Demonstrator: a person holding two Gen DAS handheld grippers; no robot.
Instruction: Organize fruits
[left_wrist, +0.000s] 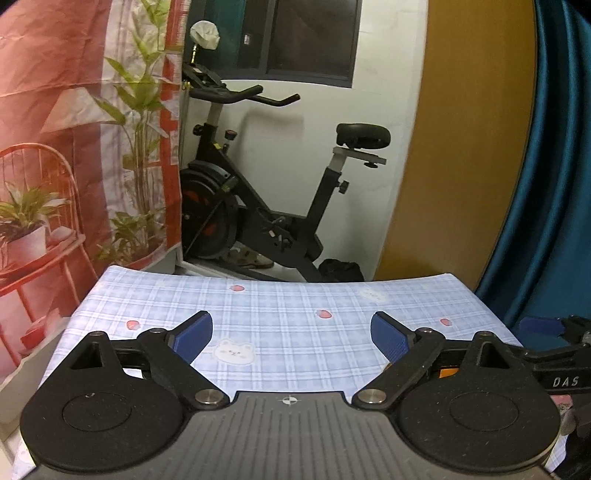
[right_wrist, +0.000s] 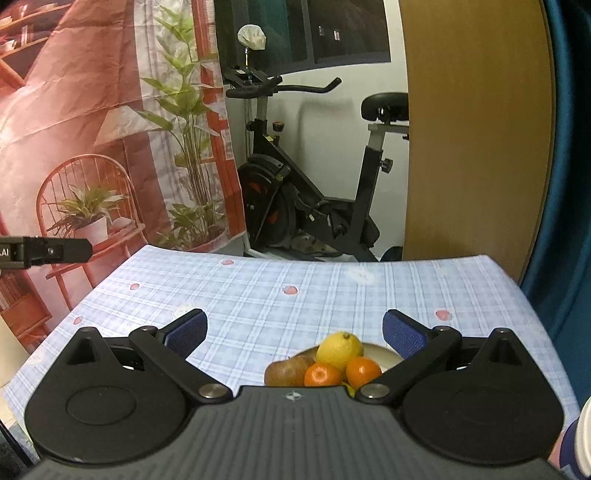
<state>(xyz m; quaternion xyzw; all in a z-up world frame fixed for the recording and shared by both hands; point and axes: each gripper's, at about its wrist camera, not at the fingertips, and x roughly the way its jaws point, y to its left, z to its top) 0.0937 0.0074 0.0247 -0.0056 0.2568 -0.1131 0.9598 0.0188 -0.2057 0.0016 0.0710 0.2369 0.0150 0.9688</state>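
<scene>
Both claws spread wide, empty: left gripper (left_wrist: 291, 338), right gripper (right_wrist: 294, 334) above fruit plate (right_wrist: 384, 352).

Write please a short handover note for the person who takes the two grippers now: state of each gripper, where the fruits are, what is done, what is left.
Left gripper: open, holds nothing, above bare tablecloth.
Right gripper: open, holds nothing, above the plate.
Fruits: a lemon, two oranges and a brown fruit lie piled together on the plate, near the front of the table; the gripper body hides part of the pile.
Done: these four are on the plate.
Left: no loose fruit shows on the cloth; check the hidden near edge before stopping.
</scene>
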